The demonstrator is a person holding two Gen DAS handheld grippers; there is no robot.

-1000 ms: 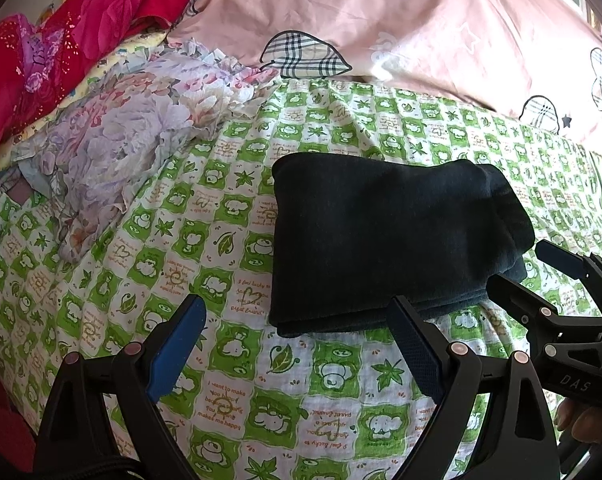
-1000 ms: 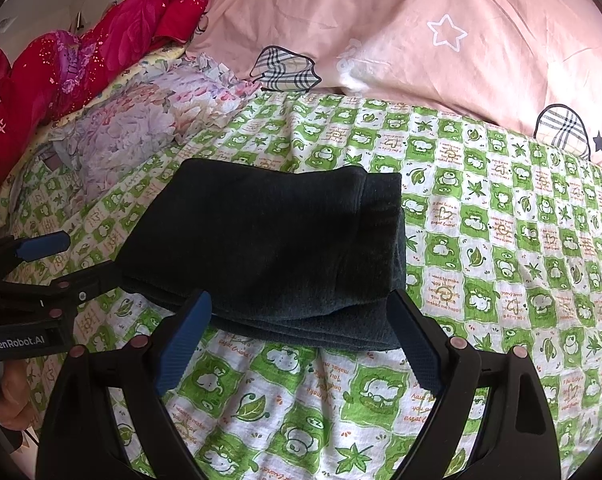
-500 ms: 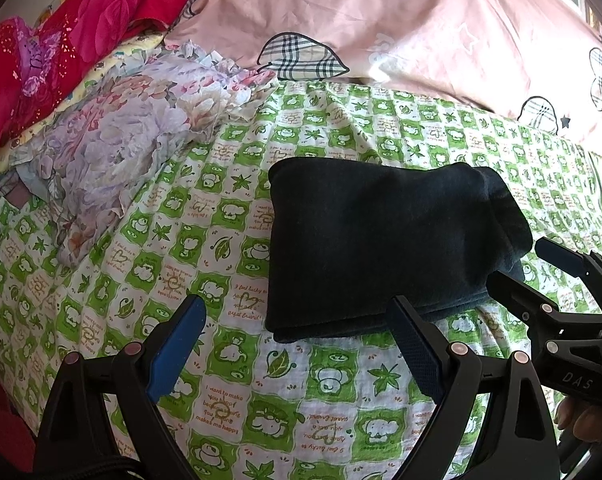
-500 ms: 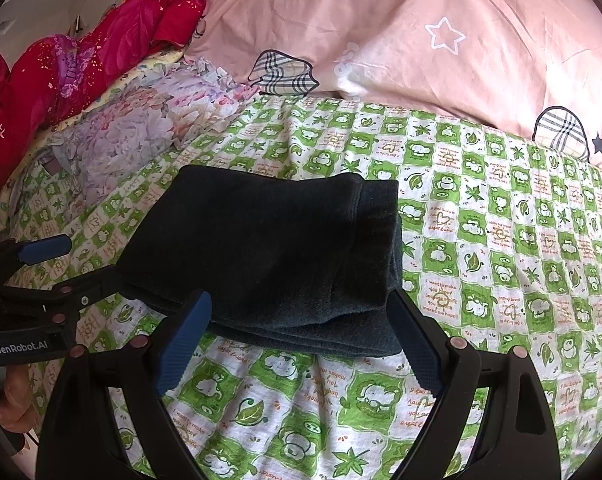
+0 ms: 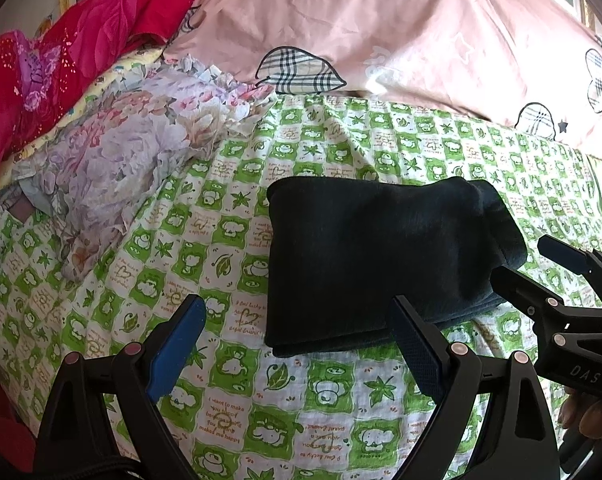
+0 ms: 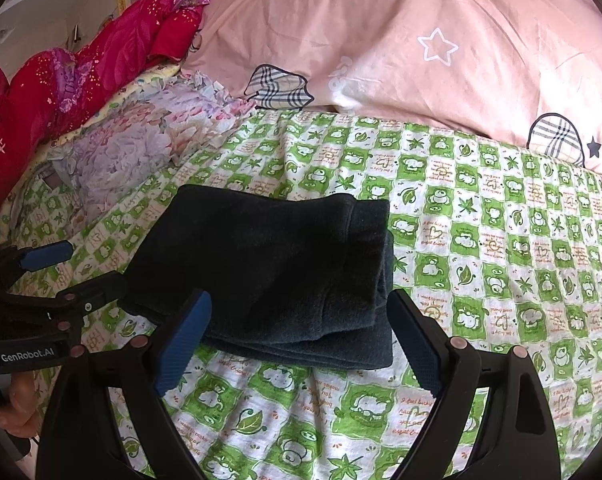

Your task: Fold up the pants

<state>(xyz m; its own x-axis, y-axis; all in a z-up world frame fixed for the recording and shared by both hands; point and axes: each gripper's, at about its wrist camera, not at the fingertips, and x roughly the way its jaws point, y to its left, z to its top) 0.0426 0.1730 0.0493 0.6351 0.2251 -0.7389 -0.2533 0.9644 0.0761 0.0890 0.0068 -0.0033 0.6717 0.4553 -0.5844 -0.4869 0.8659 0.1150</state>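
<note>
Dark navy pants [image 5: 381, 256] lie folded into a compact stack on the green-and-white checked bed sheet [image 5: 237, 400]; they also show in the right wrist view [image 6: 277, 272]. My left gripper [image 5: 297, 344] is open and empty, just in front of the stack's near left corner. My right gripper [image 6: 301, 340] is open and empty, just in front of the stack's near right edge. The right gripper also shows at the right of the left wrist view [image 5: 541, 264], next to the stack. The left gripper shows at the left of the right wrist view [image 6: 81, 268].
A pink pillow [image 5: 421, 32] with plaid shapes lies across the back. A crumpled floral cloth [image 5: 121, 160] and red bedding [image 5: 61, 56] sit at the far left. The sheet [image 6: 501, 280] stretches to the right of the pants.
Both grippers have drawn back slightly from the folded pants. The pants have not moved.
</note>
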